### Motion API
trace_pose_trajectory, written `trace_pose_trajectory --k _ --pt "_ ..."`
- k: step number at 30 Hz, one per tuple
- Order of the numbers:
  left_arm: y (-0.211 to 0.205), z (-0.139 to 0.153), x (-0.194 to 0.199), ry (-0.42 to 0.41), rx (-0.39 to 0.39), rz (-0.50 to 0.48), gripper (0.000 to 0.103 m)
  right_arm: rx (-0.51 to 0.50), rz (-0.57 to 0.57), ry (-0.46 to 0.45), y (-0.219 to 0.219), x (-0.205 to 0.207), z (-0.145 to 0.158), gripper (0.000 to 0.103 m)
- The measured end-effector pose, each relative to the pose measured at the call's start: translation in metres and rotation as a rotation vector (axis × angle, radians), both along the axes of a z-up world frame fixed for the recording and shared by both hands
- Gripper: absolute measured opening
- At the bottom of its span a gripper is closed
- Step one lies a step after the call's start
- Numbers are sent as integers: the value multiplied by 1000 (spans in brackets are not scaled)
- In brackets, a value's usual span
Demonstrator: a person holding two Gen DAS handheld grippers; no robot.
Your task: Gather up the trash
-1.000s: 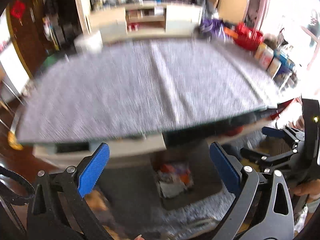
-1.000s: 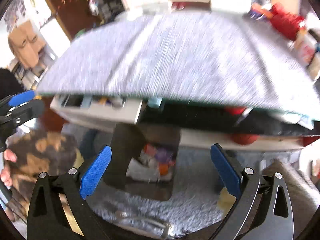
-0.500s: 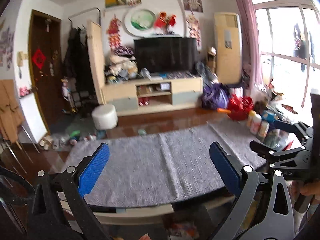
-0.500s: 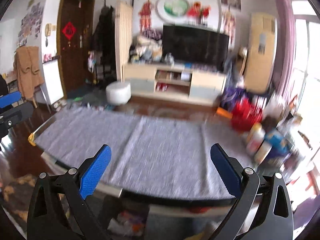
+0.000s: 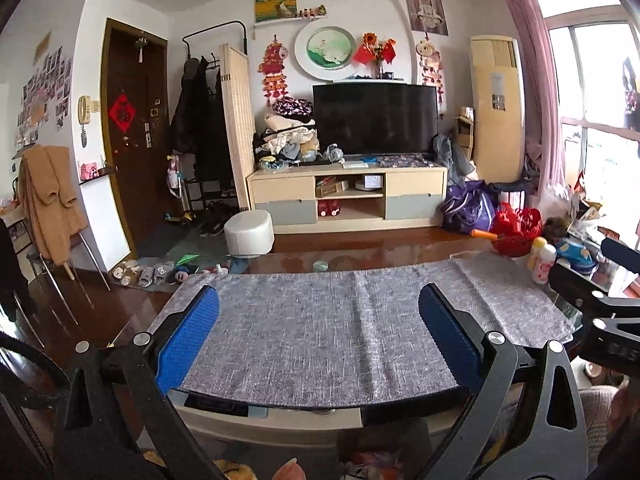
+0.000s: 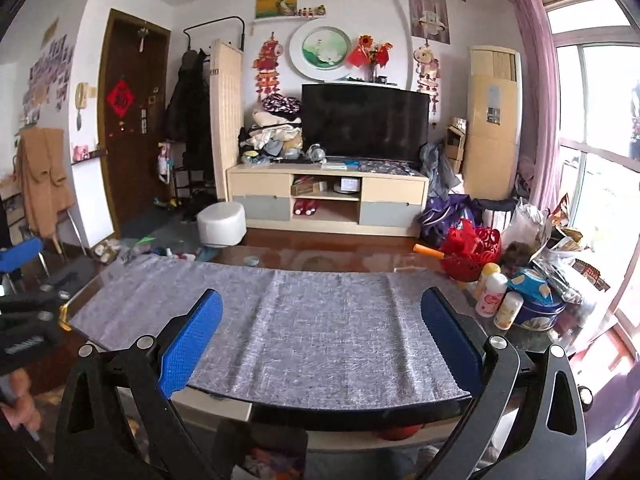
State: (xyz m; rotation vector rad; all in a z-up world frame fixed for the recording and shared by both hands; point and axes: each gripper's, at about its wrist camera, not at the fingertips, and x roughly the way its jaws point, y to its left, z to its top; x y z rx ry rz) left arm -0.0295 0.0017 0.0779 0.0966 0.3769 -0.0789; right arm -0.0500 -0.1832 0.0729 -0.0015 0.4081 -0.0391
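Note:
My left gripper (image 5: 318, 320) is open and empty, held level over the near edge of a coffee table covered by a grey cloth (image 5: 360, 320). My right gripper (image 6: 320, 322) is open and empty over the same cloth (image 6: 304, 320). A box with crumpled trash (image 6: 272, 458) sits on the floor under the table's near edge, mostly hidden; a bit of it shows in the left wrist view (image 5: 368, 460). Each gripper shows at the edge of the other's view.
Bottles (image 6: 494, 294), a blue tin (image 6: 536, 300), a red basket (image 6: 474, 252) and snack bags (image 6: 560, 240) crowd the table's right end. A white stool (image 6: 222, 224), TV cabinet (image 6: 326, 200) and shoes (image 5: 148, 274) lie beyond the table.
Both grippers have lifted and tilted up from looking under the table at the trash box to looking level across the table and room. Both stayed open.

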Motion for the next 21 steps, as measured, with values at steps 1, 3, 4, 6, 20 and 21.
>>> trace_pose_trajectory --k 1,3,4,6,20,21 --pt "-2 -3 1 7 -1 -8 95 -4 2 2 0 -1 -2 100" --pt "-1 -8 2 16 -13 -15 95 -22 -1 11 3 -1 -7 100" --pt "-1 -10 3 20 -20 -16 95 -25 -7 14 5 -1 -9 100" --pt "1 -13 3 29 -28 -13 95 -16 -25 18 4 1 -13 100" --pt "2 -21 6 43 -32 -12 95 9 -64 33 -2 7 -22 100" --pt "2 -21 6 42 -34 -13 95 10 -63 33 -3 8 -22 100"
